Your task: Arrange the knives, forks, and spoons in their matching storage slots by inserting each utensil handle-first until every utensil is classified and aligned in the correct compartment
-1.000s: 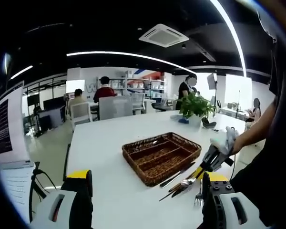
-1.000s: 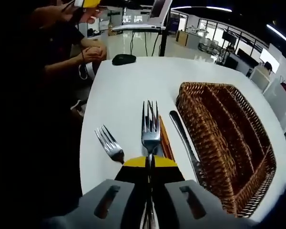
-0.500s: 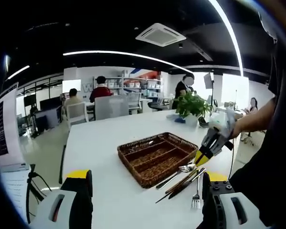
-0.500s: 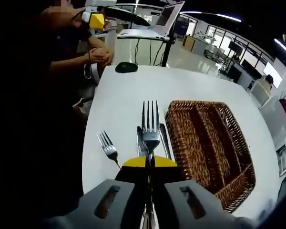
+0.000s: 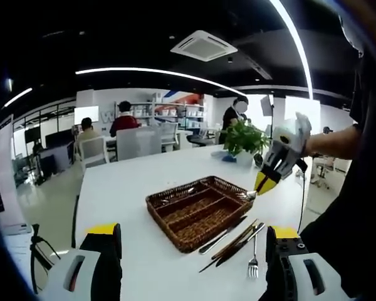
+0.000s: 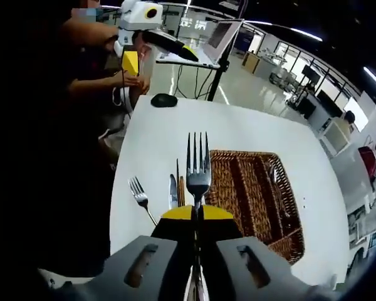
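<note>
My right gripper [image 6: 197,216] is shut on a steel fork [image 6: 198,169], tines pointing forward, held in the air well above the table. In the left gripper view that gripper [image 5: 258,188] hangs over the right end of the brown wicker tray [image 5: 197,210], the fork [image 5: 249,195] at its tip. Below lie another fork [image 6: 140,194], a knife [image 6: 173,191] and a brown stick-like piece [image 6: 180,187], left of the tray [image 6: 257,194]. The left gripper view shows these as a knife [image 5: 222,233], dark sticks [image 5: 235,241] and a fork [image 5: 254,254]. My left gripper [image 5: 191,251] is open, held back from the table.
The white table [image 5: 125,207] has room left of the tray. A black mouse [image 6: 164,99] lies at its far edge, near a laptop on a stand [image 6: 216,37]. A potted plant [image 5: 243,139] stands at the far end. People sit in the background.
My right gripper has risen with the fork, from just above the loose utensils to high above the table near the tray's end. The left view has drifted slightly.
</note>
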